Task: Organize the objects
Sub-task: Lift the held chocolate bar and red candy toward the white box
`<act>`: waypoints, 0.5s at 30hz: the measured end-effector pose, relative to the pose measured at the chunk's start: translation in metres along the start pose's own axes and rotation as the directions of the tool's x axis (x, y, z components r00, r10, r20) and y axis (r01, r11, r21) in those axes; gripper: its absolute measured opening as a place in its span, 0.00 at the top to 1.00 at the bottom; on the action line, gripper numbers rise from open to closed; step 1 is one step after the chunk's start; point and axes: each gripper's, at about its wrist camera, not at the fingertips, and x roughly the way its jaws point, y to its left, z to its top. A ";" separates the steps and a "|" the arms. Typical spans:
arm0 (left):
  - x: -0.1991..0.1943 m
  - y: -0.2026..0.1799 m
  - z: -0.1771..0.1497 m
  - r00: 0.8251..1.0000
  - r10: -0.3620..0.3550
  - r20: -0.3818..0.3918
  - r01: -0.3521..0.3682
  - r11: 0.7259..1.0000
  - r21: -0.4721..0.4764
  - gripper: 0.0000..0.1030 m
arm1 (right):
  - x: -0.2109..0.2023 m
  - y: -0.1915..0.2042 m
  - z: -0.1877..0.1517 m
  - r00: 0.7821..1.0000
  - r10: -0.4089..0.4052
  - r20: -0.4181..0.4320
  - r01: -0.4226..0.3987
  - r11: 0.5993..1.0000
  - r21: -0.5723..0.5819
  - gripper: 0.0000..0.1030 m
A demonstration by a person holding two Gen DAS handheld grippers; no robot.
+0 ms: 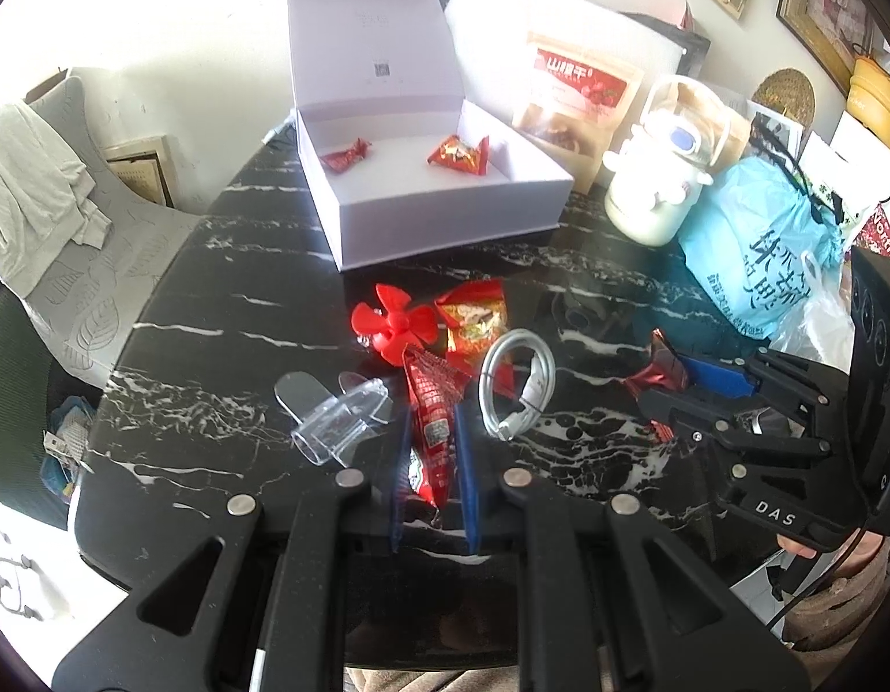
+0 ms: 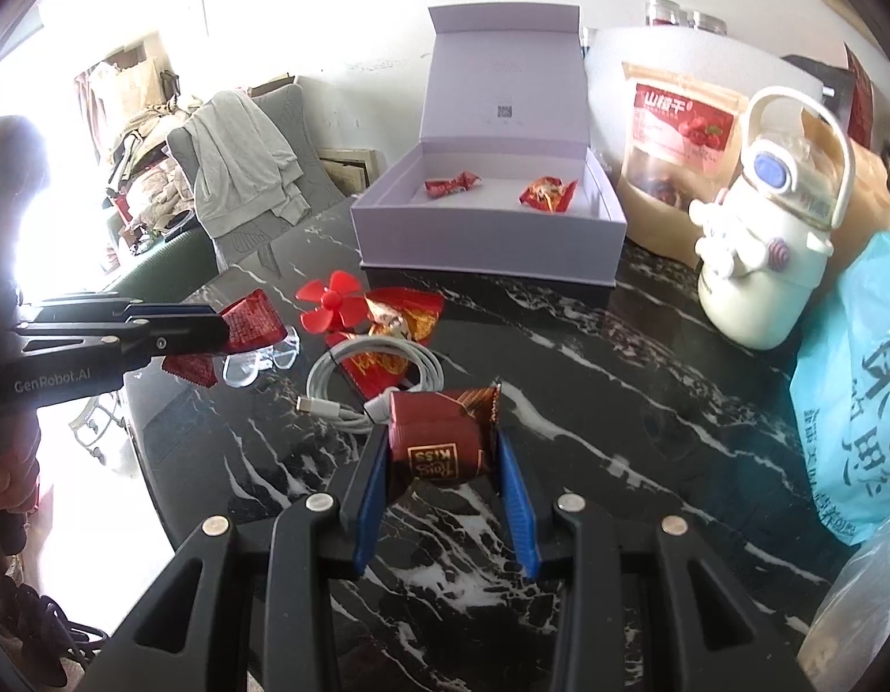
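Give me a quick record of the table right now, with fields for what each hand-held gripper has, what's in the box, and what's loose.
left hand-held gripper: shut on red snack packet
right hand-held gripper: shut on brown candy
box: open, lid upright, on the black marble table
in box: two red wrapped candies, apart
loose on table: red fan blade, white cable coiled, clear plastic piece, gold-red candy wrapper
behind box: dried-fruit pouch, white bottle, blue bag

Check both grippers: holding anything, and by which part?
Left gripper pinches the red snack packet at mid-length. Right gripper clamps the brown candy by its sides.
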 end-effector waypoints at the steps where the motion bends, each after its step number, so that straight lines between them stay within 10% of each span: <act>1: -0.002 0.000 0.002 1.000 0.003 0.007 -0.003 1.000 -0.001 0.86 | -0.002 0.000 0.001 1.000 0.001 0.004 -0.001 1.000 -0.002 0.64; 15: -0.028 -0.012 0.049 0.995 0.011 0.097 -0.017 0.998 0.059 0.86 | -0.023 -0.002 0.036 0.997 -0.026 0.068 0.028 0.999 -0.036 0.64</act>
